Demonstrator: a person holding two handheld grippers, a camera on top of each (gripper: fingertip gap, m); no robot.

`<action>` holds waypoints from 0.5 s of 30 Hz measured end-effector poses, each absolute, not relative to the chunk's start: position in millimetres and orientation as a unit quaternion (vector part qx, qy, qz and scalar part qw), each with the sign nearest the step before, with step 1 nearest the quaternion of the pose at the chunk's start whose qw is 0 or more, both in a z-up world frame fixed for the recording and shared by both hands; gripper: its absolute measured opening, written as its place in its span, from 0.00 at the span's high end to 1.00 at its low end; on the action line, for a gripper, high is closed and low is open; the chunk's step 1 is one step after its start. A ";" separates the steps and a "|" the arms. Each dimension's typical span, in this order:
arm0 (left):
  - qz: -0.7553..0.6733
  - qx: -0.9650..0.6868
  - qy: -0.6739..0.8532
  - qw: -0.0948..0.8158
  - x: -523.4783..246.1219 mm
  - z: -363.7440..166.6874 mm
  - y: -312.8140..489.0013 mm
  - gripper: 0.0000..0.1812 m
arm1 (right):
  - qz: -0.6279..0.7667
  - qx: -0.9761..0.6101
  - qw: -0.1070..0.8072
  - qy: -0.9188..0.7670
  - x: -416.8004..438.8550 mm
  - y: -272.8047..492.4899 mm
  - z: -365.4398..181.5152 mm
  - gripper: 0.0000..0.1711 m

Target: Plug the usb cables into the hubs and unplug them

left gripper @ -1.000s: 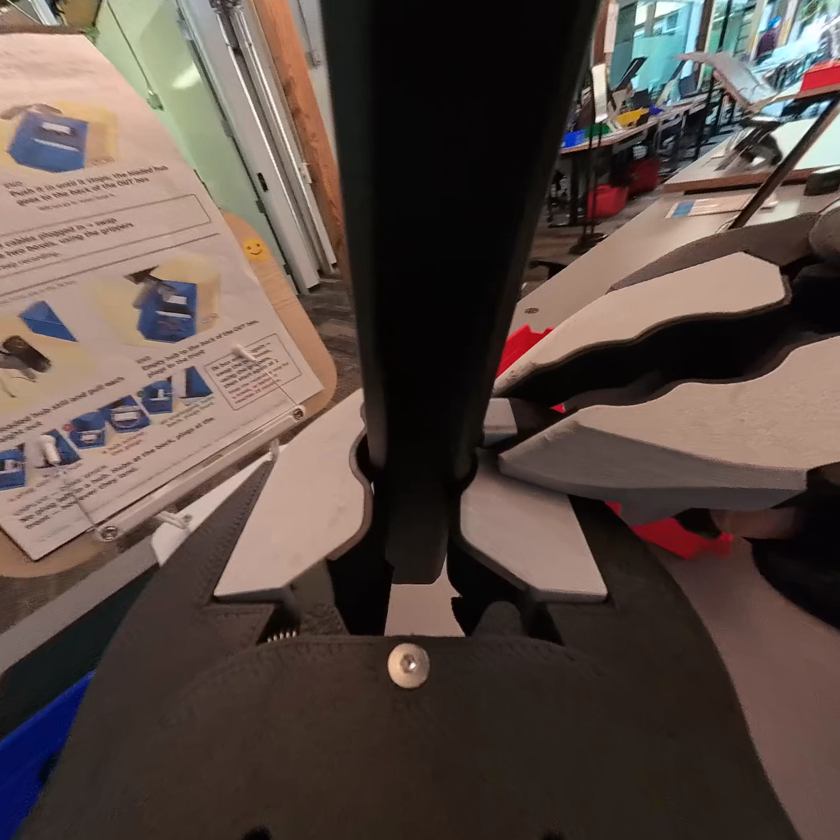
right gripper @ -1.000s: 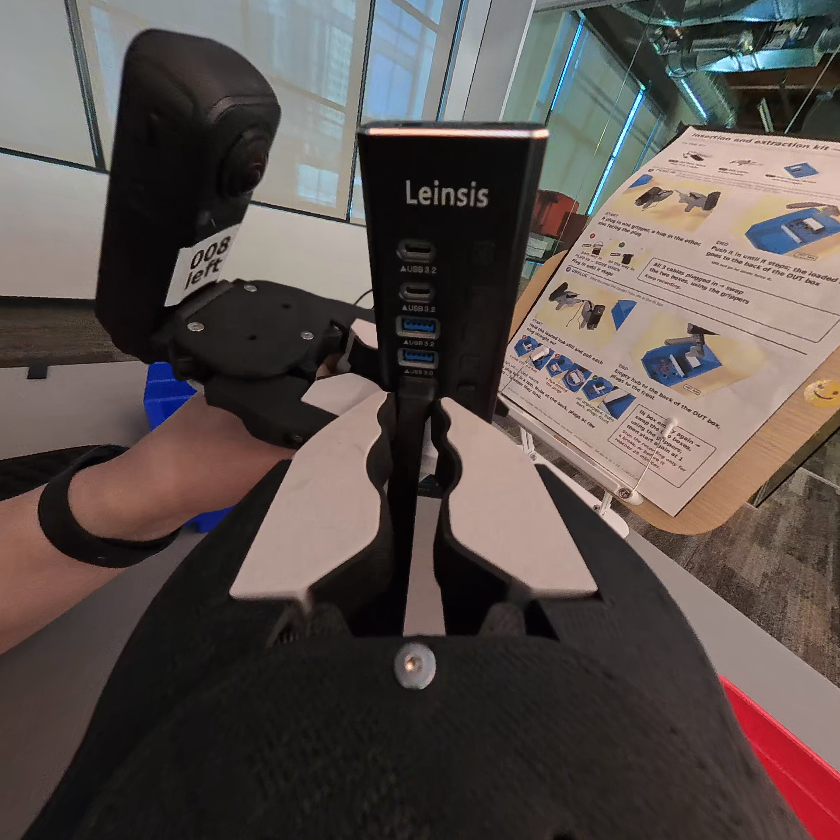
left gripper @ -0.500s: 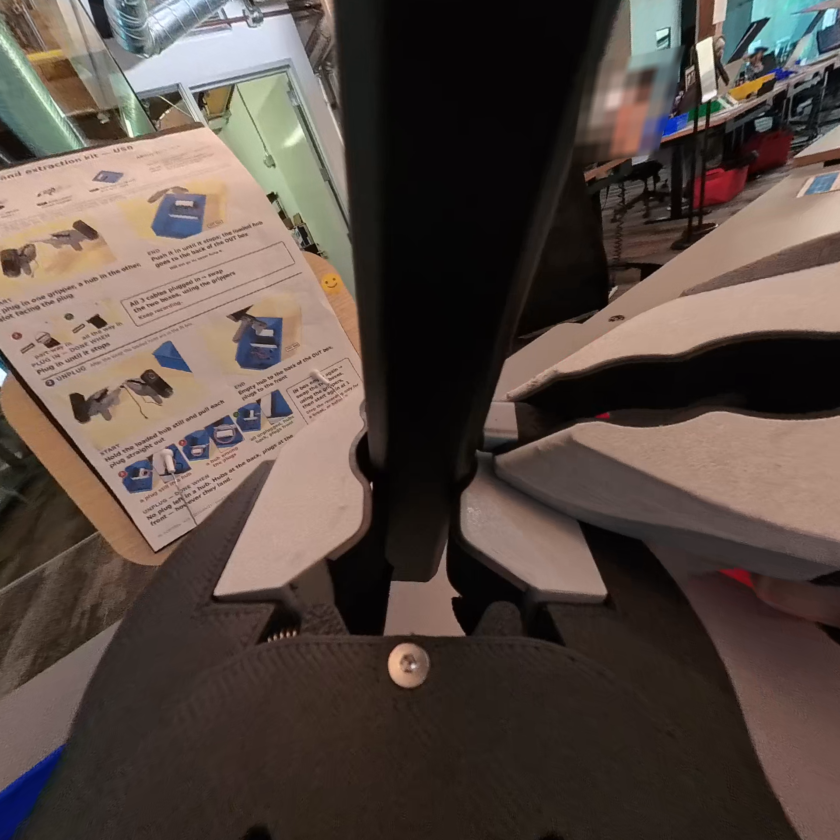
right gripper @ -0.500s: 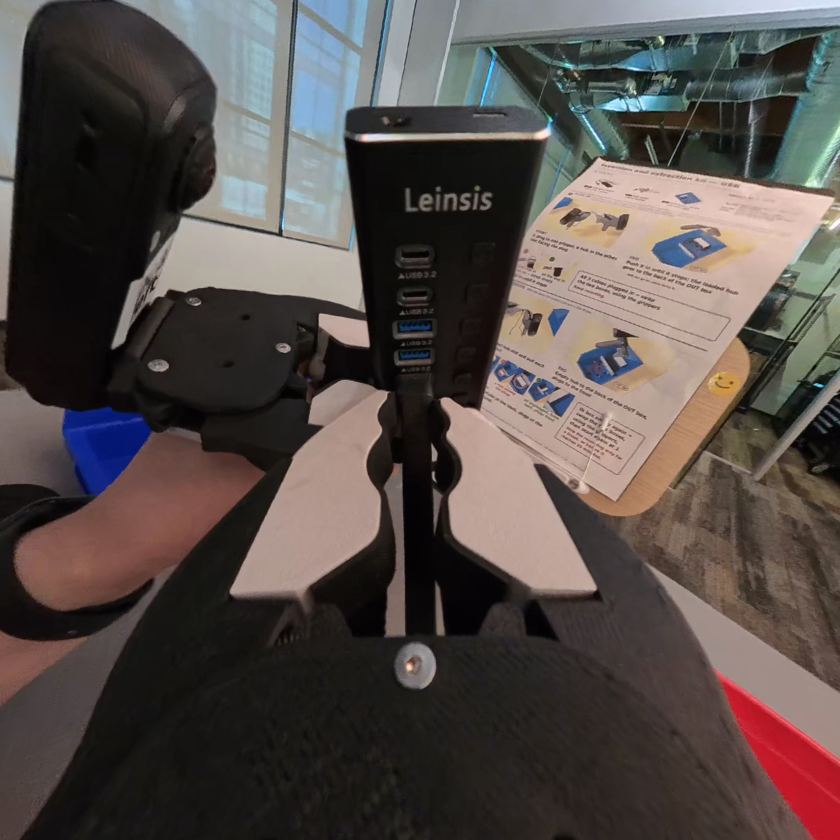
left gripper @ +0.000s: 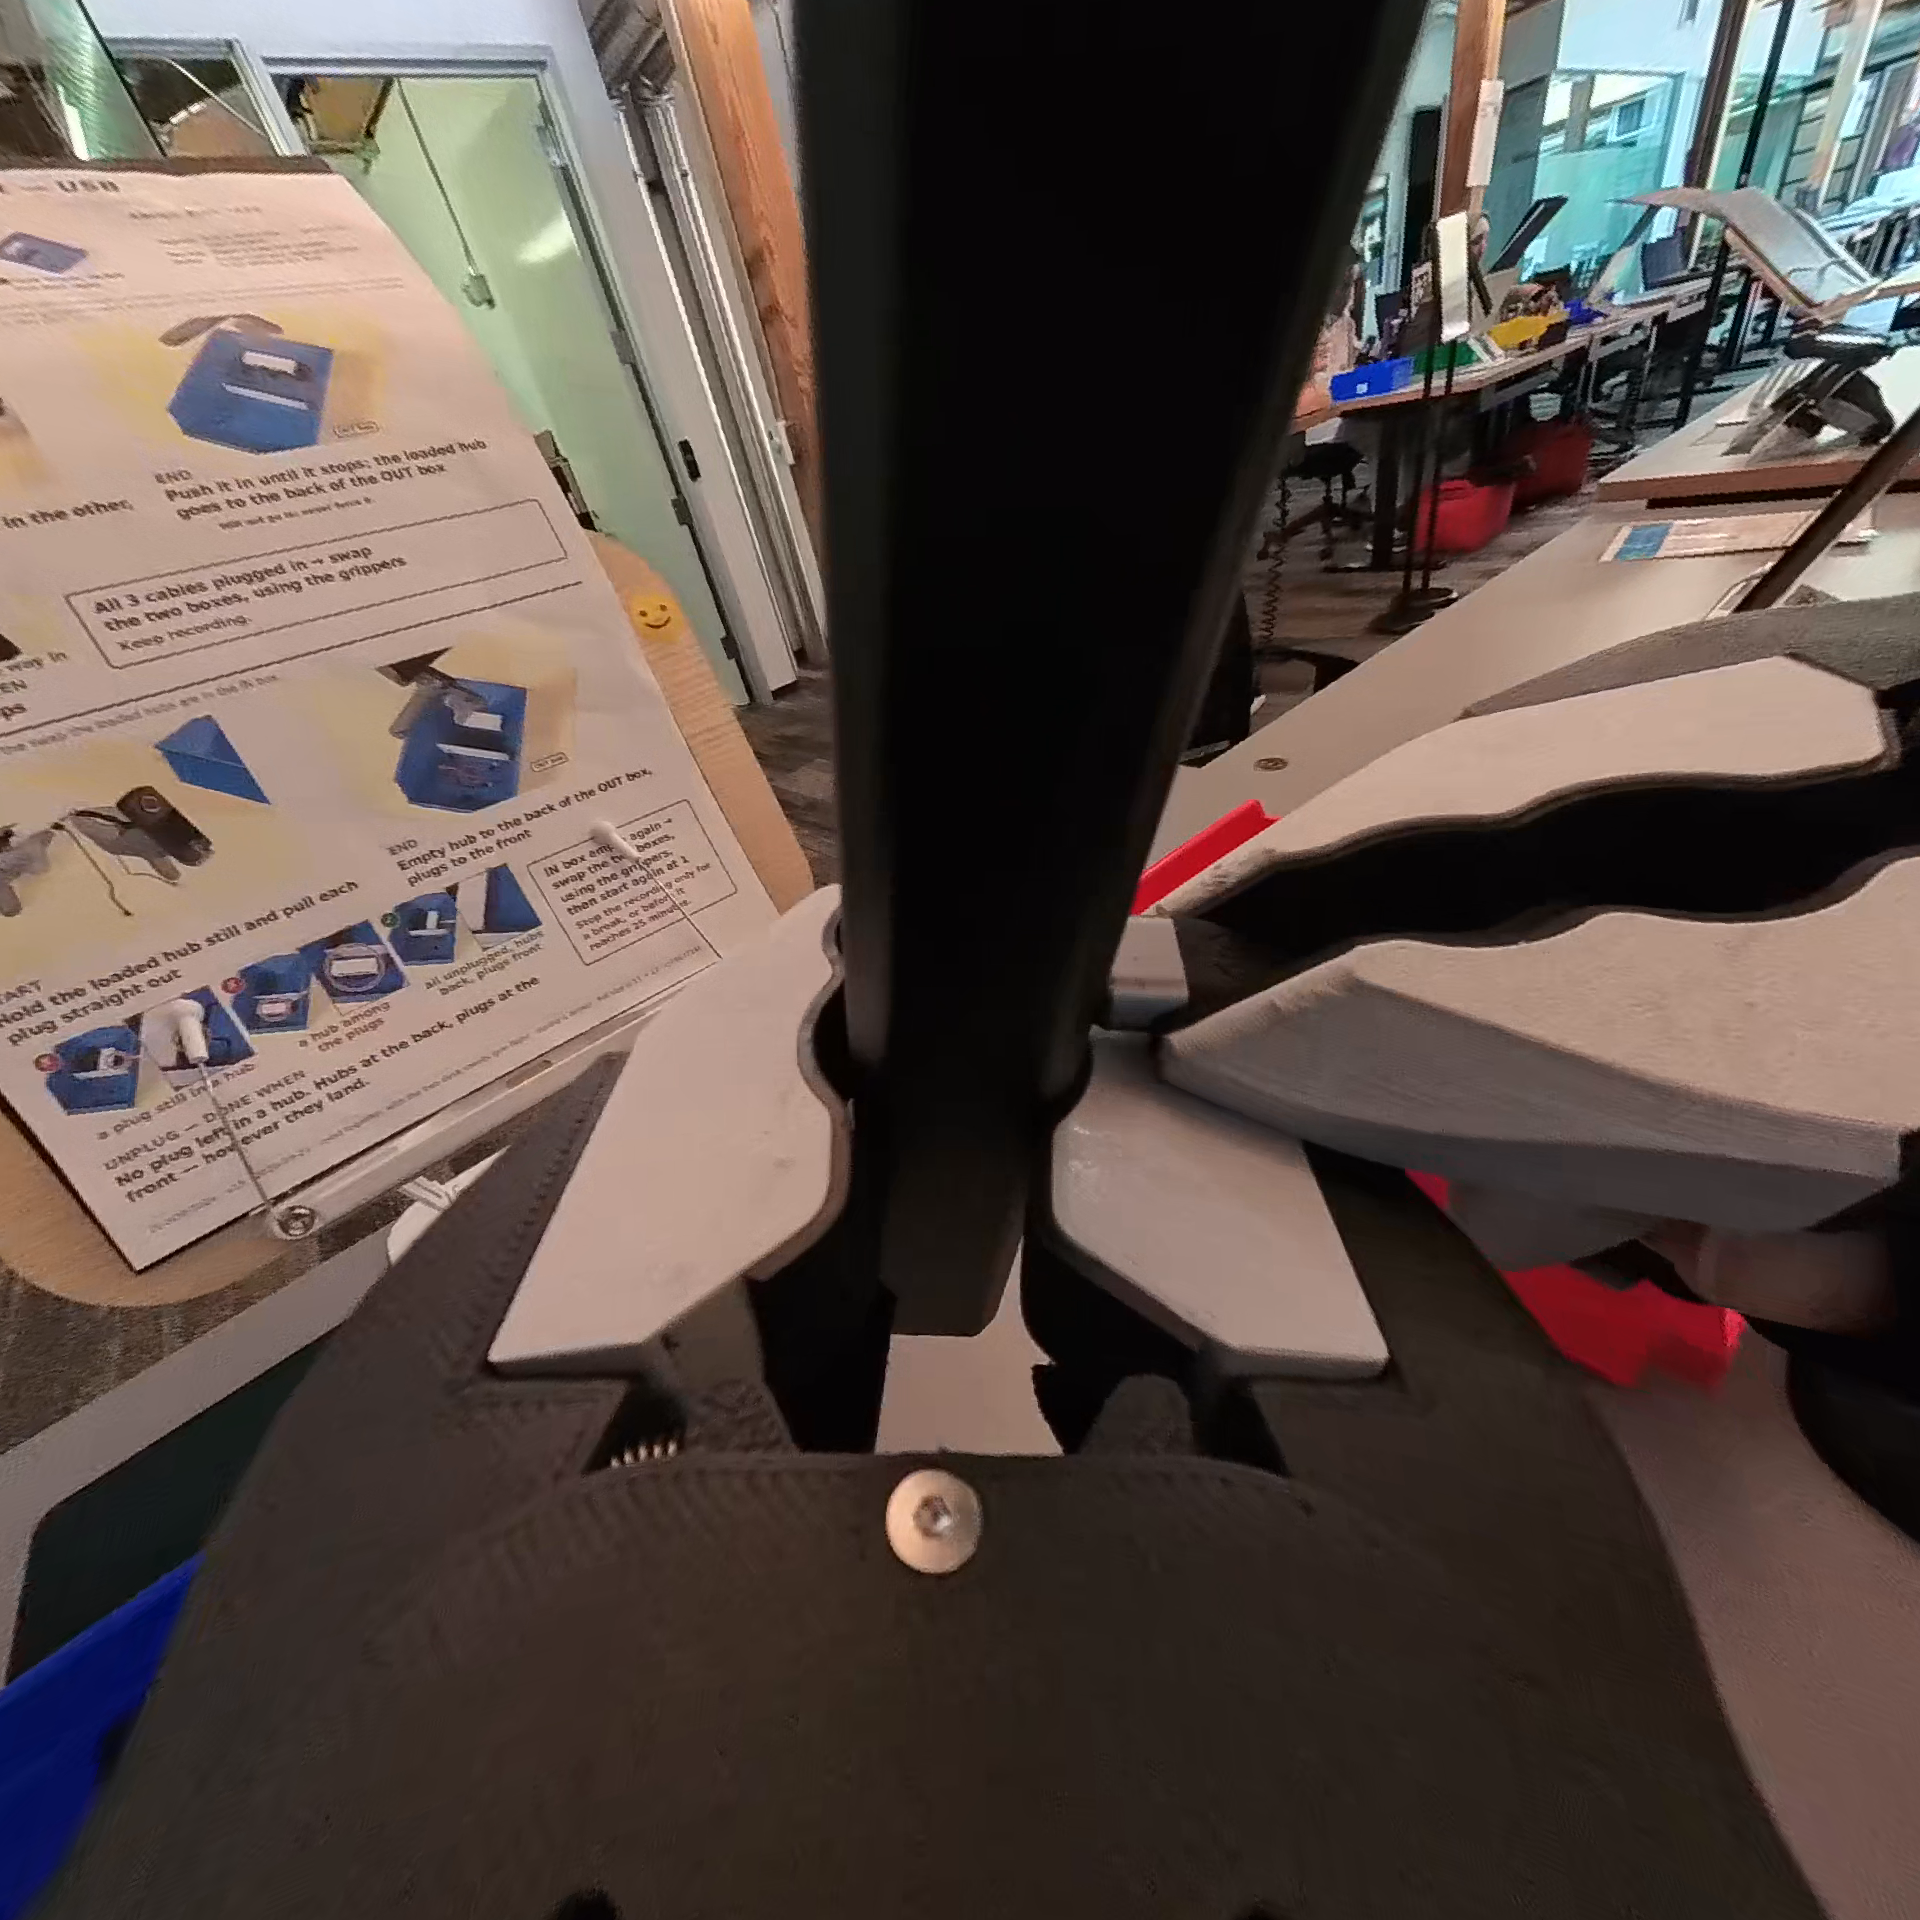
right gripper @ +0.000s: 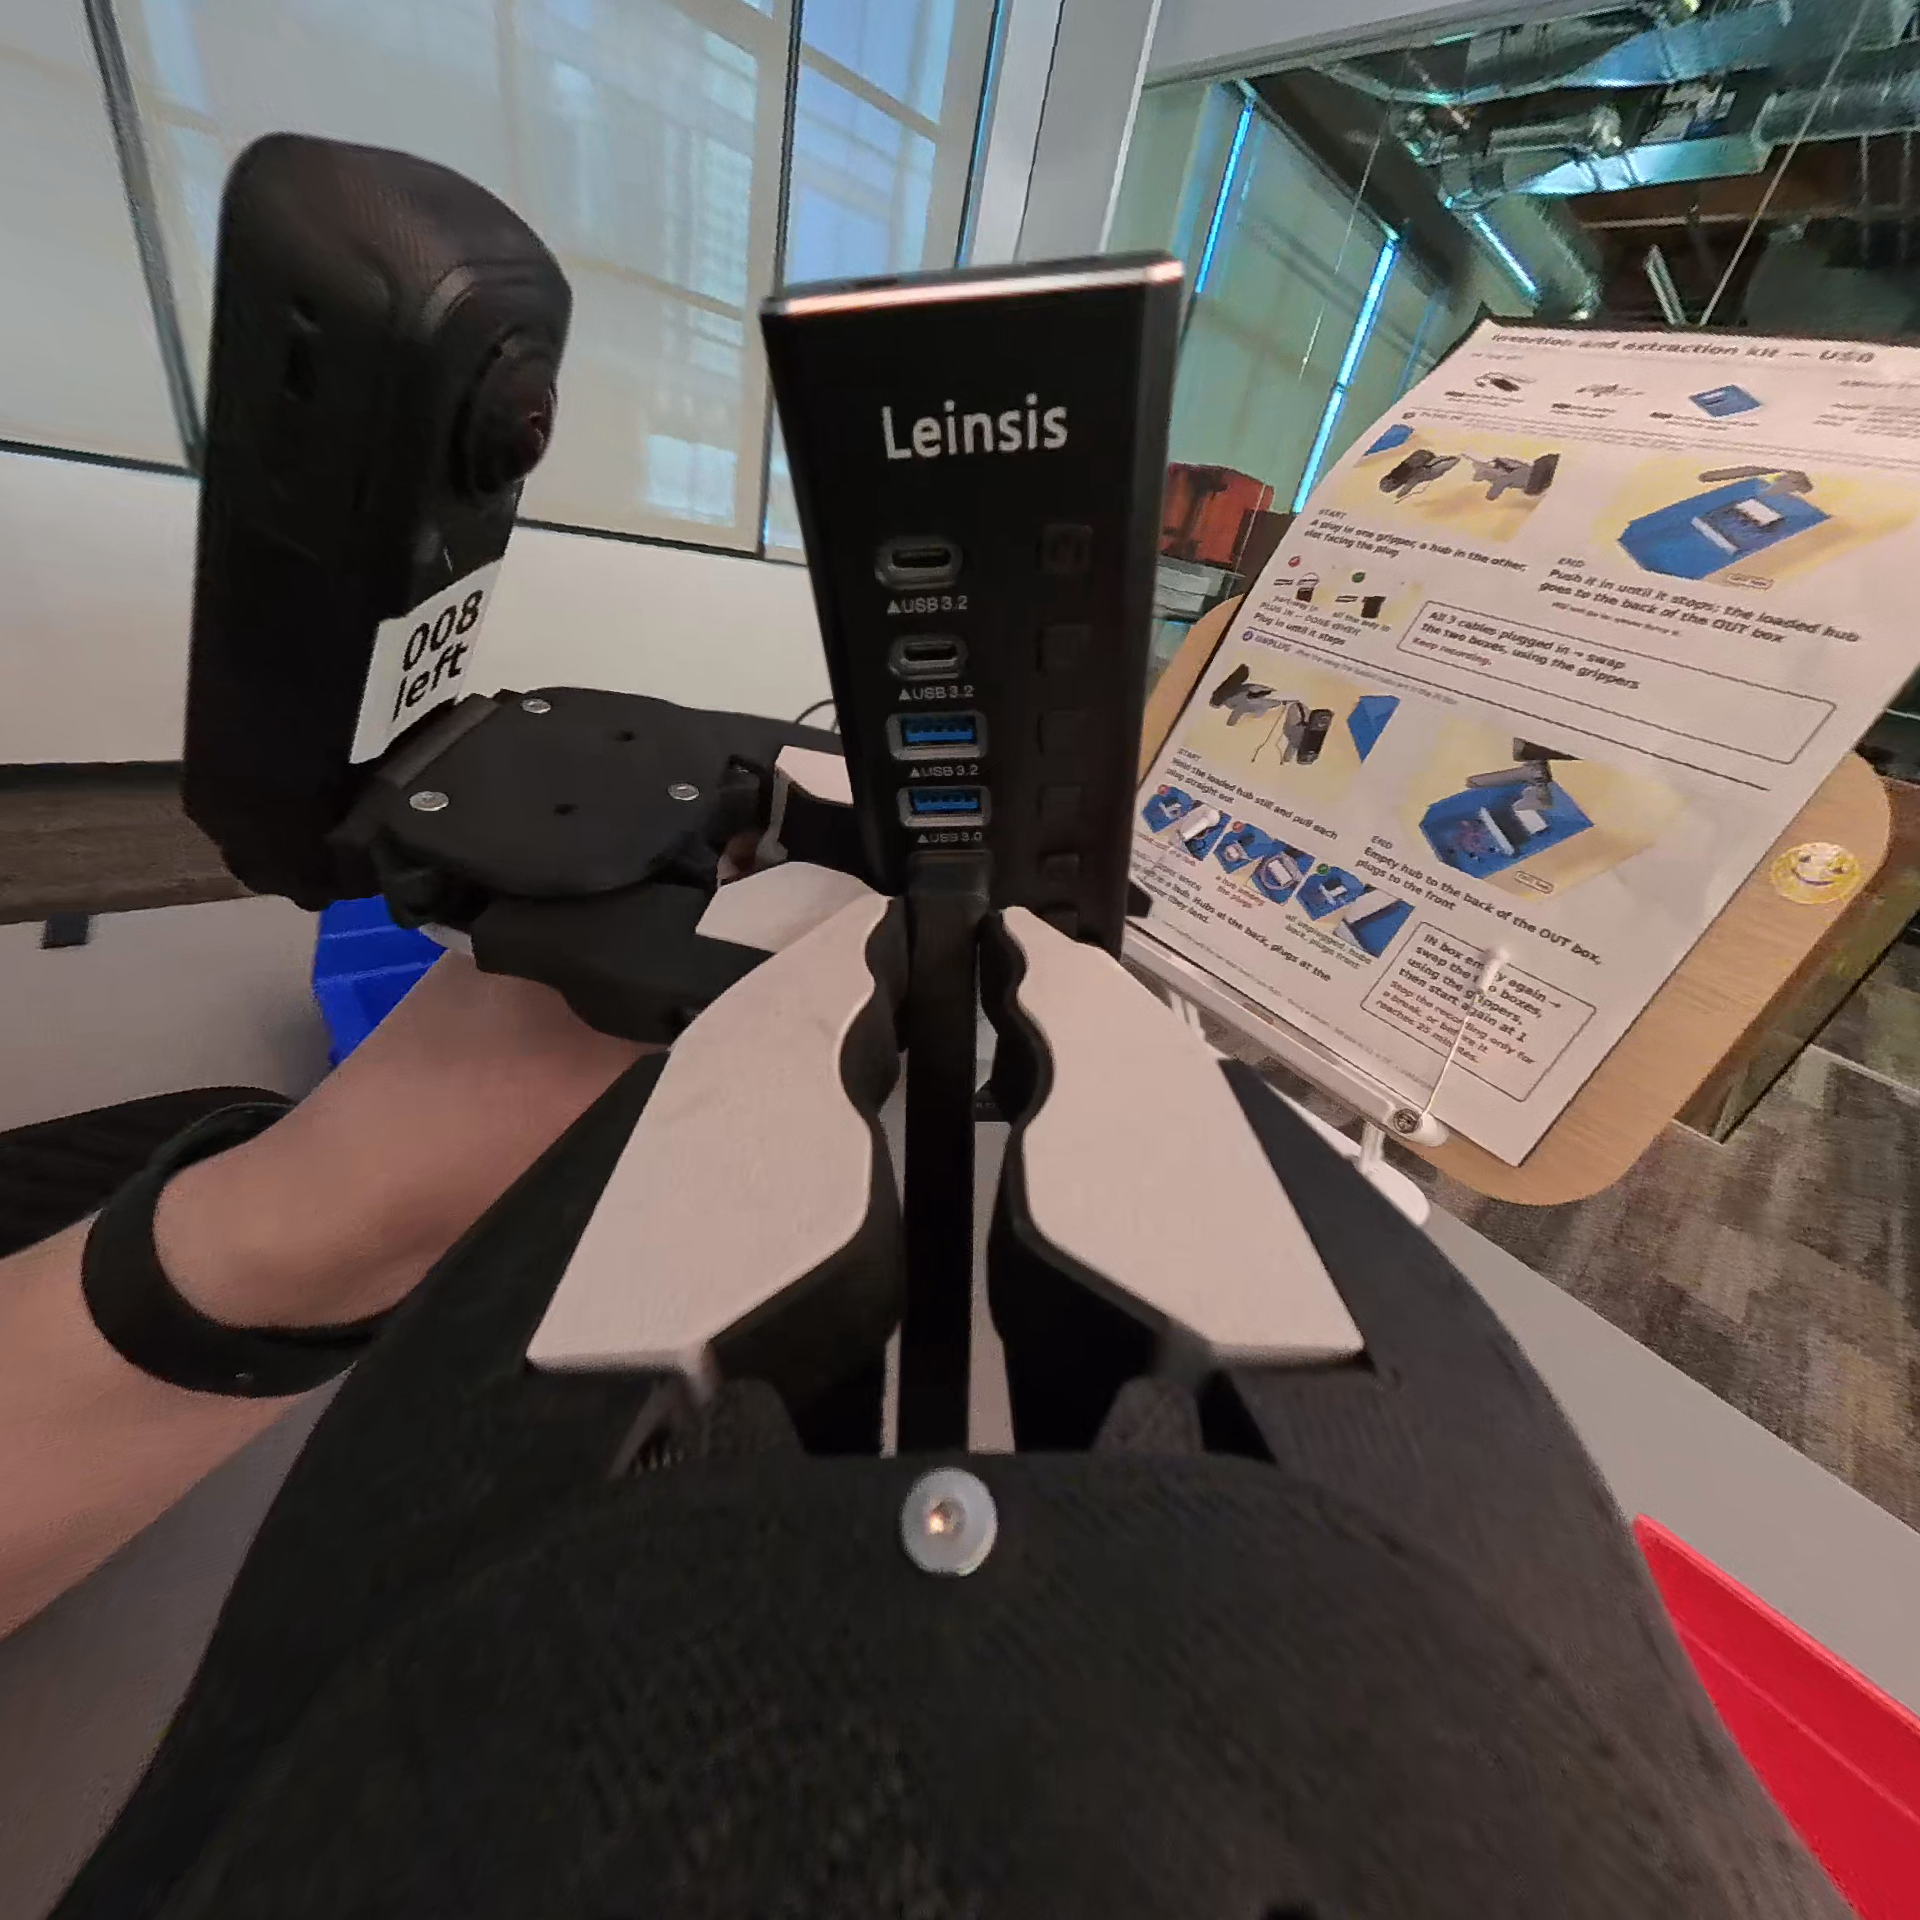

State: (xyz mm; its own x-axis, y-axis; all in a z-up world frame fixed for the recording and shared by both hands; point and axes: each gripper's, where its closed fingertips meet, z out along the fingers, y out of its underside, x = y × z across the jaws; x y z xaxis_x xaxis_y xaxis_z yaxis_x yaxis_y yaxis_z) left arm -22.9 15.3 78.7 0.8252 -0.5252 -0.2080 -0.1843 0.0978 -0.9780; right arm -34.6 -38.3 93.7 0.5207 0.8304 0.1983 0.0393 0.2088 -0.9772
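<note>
Holds the left gripper pointed forward, pressed together on the lower end of the black hub, with that hub standing upright toward 12 o'clock. Reaches in from 3 o'clock in the left wrist view with the right gripper, pinched narrowly on a black plug. Meets the bottom of the hub's port face with that plug, just below the two blue ports; cannot tell how deep. Shows a bare hand with a dark wristband at 8 o'clock in the right wrist view, beneath the left gripper.

Against half a second ago: keeps both grips unchanged. Swings the left view so the instruction sheet sits lower, toward 9 o'clock. Brings more of the red bin into sight at 3 o'clock. Turns the white label on the left gripper's camera more toward the right view.
</note>
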 end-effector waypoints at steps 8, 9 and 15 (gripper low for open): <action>-0.136 -0.636 0.305 0.696 -17.7 86.1 6.1 0.83 | 0.248 -0.538 0.692 -0.413 -32.8 -45.8 99.4 0.92; -0.130 -0.635 0.313 0.695 -18.0 86.6 4.6 0.83 | 0.270 -0.541 0.683 -0.411 -32.7 -47.5 99.5 0.92; -0.094 -0.632 0.294 0.711 -20.3 90.1 3.5 0.76 | 0.322 -0.545 0.673 -0.382 -30.8 -49.9 103.0 0.92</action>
